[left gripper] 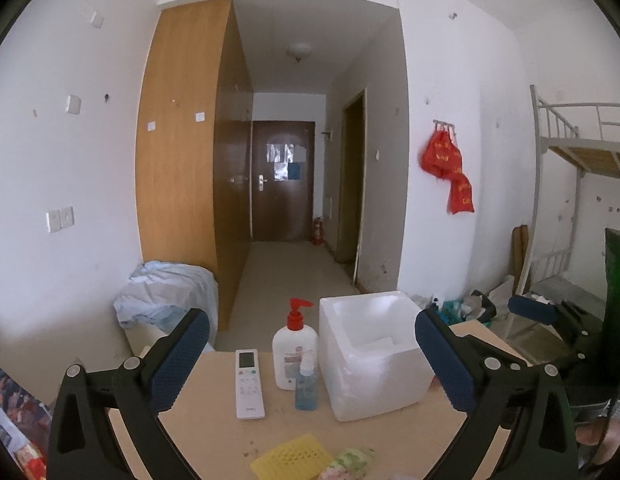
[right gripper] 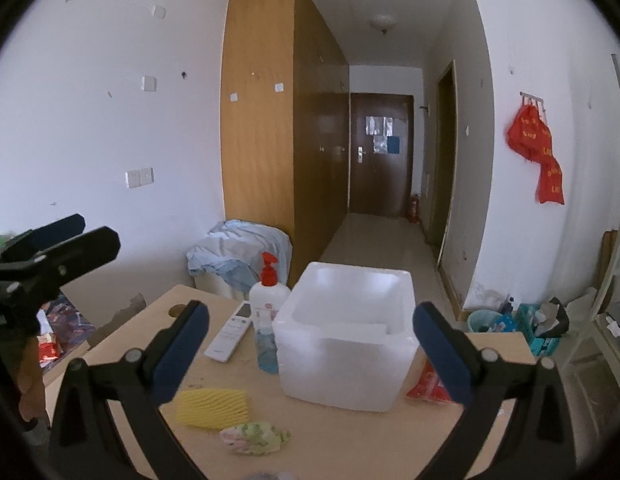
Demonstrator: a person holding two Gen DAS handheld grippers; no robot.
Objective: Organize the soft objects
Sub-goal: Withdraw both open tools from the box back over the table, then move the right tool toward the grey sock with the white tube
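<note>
Your left wrist view looks slightly down across the counter [left gripper: 214,408], facing the foam box [left gripper: 373,356] and the hallway behind it, close above the near edge. Your right wrist view sits right of it, facing the same box [right gripper: 345,344] from similarly near. Both share box, bottles and hallway.

soft even daylight, mild blur, strong fisheye edge distortion.

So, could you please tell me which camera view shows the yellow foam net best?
The right wrist view: the yellow foam net lies whole on the table, beside the crumpled floral cloth. The left wrist view catches only part of it, cropped at the bottom edge.
</note>
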